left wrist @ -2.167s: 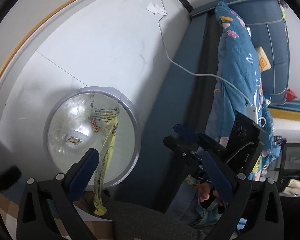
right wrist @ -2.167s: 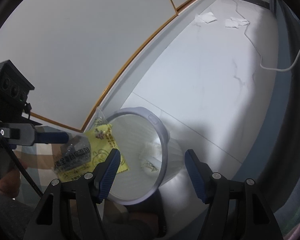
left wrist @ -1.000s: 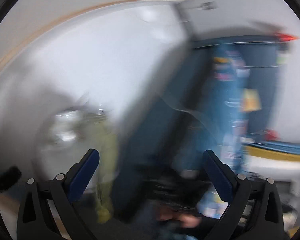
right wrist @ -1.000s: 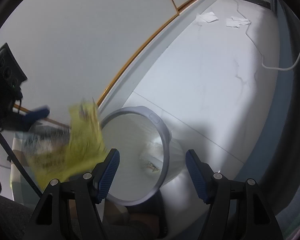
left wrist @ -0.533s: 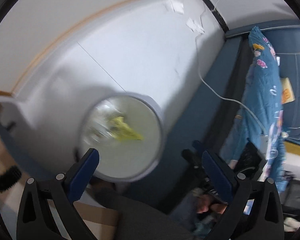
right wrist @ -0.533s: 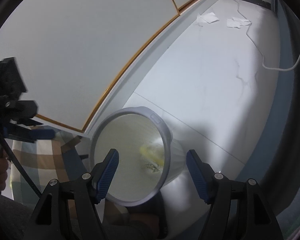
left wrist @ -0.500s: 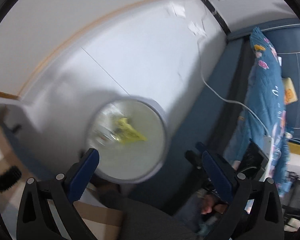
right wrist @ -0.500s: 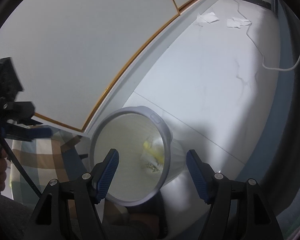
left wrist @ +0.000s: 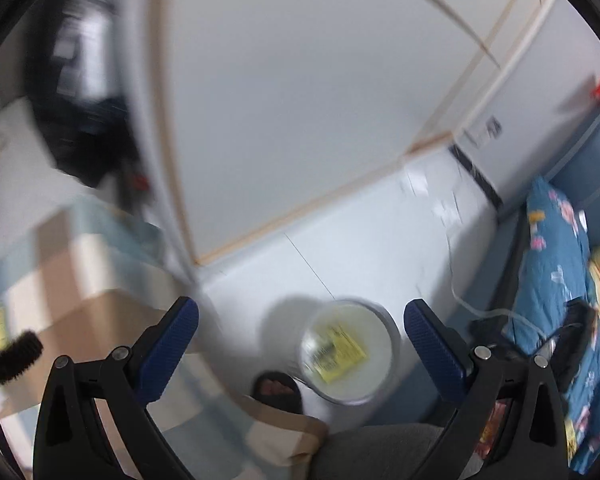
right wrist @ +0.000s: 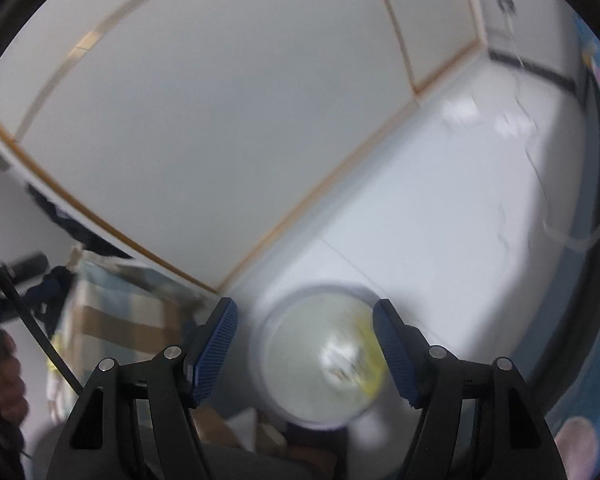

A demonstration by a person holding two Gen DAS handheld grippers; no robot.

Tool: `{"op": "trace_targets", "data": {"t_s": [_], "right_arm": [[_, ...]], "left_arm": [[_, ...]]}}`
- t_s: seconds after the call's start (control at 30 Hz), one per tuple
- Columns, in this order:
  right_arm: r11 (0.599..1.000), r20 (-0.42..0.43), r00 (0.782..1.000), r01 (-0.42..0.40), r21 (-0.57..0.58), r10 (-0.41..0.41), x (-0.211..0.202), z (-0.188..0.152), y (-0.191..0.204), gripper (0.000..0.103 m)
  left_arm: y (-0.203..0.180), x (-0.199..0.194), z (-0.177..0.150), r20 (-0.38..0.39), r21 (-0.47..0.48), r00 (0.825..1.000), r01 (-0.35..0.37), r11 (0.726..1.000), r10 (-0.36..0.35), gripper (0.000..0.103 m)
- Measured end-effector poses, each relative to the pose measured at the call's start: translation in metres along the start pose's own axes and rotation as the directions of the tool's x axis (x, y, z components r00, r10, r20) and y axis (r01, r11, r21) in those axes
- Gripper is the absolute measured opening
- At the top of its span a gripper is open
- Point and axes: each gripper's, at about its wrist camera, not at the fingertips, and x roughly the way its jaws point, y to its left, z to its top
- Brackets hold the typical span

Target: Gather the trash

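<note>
Both tools, left tool and right tool, gape empty; the white crumpled paper scraps lie far right across the floor, beyond the round grey plastic bin.

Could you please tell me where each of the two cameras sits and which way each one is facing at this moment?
Left wrist: sits on the left gripper, looking down past its open blue pads at the round grey waste bin with a yellow wrapper inside; a sandalled foot shows.
Right wrist: sits on the right gripper, angled down at that bin; a hand shows at the left edge.
Shared: bin, wrapper, white floor, wall panels.
</note>
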Motion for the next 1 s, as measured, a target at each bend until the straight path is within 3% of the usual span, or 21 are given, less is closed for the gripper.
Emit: {"op": "trace_targets", "data": {"t_s": [0.2, 0.33, 0.43, 0.6, 0.77, 0.87, 1.0], "right_arm": [[0.978, 0.145, 0.981, -0.102, -0.180, 0.129, -0.062, 0.022, 0.100, 0.077], [0.944, 0.164, 0.961, -0.172, -0.280, 0.224, -0.087, 0.016, 0.161, 0.079], [0.911, 0.149, 0.947, -0.220, -0.348, 0.286, -0.098, 0.005, 0.205, 0.080], [0.852, 0.083, 0.928, -0.294, -0.433, 0.363, -0.101, -0.028, 0.268, 0.082], [0.780, -0.042, 0.914, -0.368, -0.505, 0.404, -0.090, -0.077, 0.321, 0.082], [0.738, -0.121, 0.911, -0.392, -0.549, 0.394, -0.080, -0.109, 0.341, 0.082], [0.699, -0.216, 0.912, -0.406, -0.589, 0.348, -0.064, -0.148, 0.355, 0.082]], "left_arm": [[0.057, -0.077, -0.019, 0.180, -0.093, 0.978, -0.092, 0.991, 0.108, 0.101], [0.090, -0.121, -0.044, 0.277, -0.129, 0.939, -0.172, 0.977, 0.202, 0.101], [0.125, -0.150, -0.065, 0.306, -0.189, 0.913, -0.219, 0.957, 0.270, 0.101], [0.171, -0.177, -0.094, 0.287, -0.281, 0.895, -0.262, 0.923, 0.342, 0.101], [0.208, -0.184, -0.127, 0.259, -0.352, 0.883, -0.290, 0.890, 0.391, 0.101], [0.221, -0.187, -0.146, 0.245, -0.380, 0.871, -0.318, 0.869, 0.426, 0.101], [0.243, -0.184, -0.166, 0.223, -0.429, 0.876, -0.305, 0.850, 0.427, 0.101]]}}
